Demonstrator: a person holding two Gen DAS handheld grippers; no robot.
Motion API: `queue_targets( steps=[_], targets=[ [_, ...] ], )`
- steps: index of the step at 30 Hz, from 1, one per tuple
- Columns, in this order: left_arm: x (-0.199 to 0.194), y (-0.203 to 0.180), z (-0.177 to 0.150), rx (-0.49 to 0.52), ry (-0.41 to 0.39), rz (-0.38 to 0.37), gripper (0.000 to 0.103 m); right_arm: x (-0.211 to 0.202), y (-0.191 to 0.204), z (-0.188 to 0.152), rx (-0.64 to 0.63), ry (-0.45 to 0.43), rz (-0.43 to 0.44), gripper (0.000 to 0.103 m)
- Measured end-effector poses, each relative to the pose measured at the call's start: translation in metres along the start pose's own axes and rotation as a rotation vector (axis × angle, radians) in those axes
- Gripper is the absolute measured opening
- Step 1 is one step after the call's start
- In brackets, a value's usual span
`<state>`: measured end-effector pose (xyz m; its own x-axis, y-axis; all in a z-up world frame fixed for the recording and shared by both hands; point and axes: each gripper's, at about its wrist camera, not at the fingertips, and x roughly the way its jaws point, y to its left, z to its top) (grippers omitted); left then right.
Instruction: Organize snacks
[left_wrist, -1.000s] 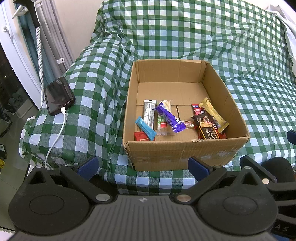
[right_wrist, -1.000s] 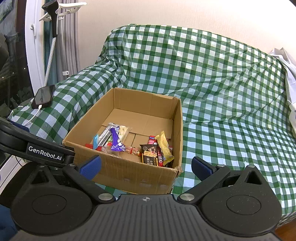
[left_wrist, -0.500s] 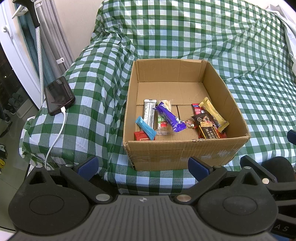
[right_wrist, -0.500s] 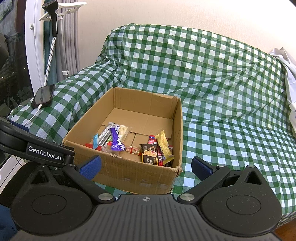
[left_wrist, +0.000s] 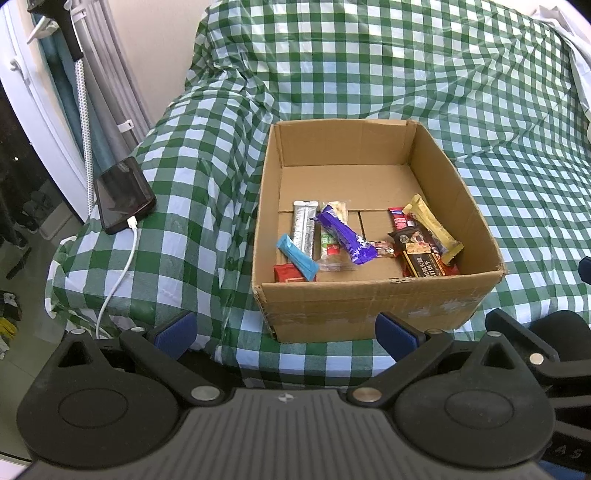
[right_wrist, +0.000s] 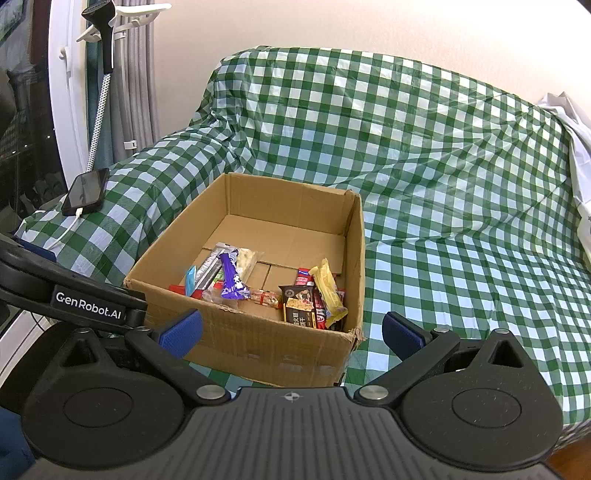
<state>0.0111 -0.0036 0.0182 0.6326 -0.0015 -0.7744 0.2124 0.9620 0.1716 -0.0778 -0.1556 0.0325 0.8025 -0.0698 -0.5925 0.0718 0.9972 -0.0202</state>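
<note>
Resting on the crinkled green-and-white checked cover (left_wrist: 369, 74) of a sofa, the corrugated cardboard box (left_wrist: 373, 299) stands upright with its top open and its long axis running away from both cameras. Glossy snack wrappers lie flat along its near floor: a purple bar (left_wrist: 345, 238) slants left to right, while a yellow bar (left_wrist: 434, 229) and a silver bar (left_wrist: 303, 229) point roughly lengthwise. Both the left gripper (left_wrist: 284, 332) and the right gripper (right_wrist: 291, 330) hover just short of the box, blue-padded fingers spread wide and empty.
</note>
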Motion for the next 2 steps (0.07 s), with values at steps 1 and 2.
queue_targets(
  steps=[1, 2],
  targets=[
    [0.0005, 0.0006, -0.0002, 0.0, 0.001, 0.001, 0.103, 0.0001, 0.0001, 0.0002, 0.0, 0.0, 0.0, 0.102],
    [0.0008, 0.0008, 0.0, 0.0, 0.003, 0.001, 0.103, 0.0002, 0.0003, 0.0003, 0.0, -0.001, 0.0, 0.102]
  ],
)
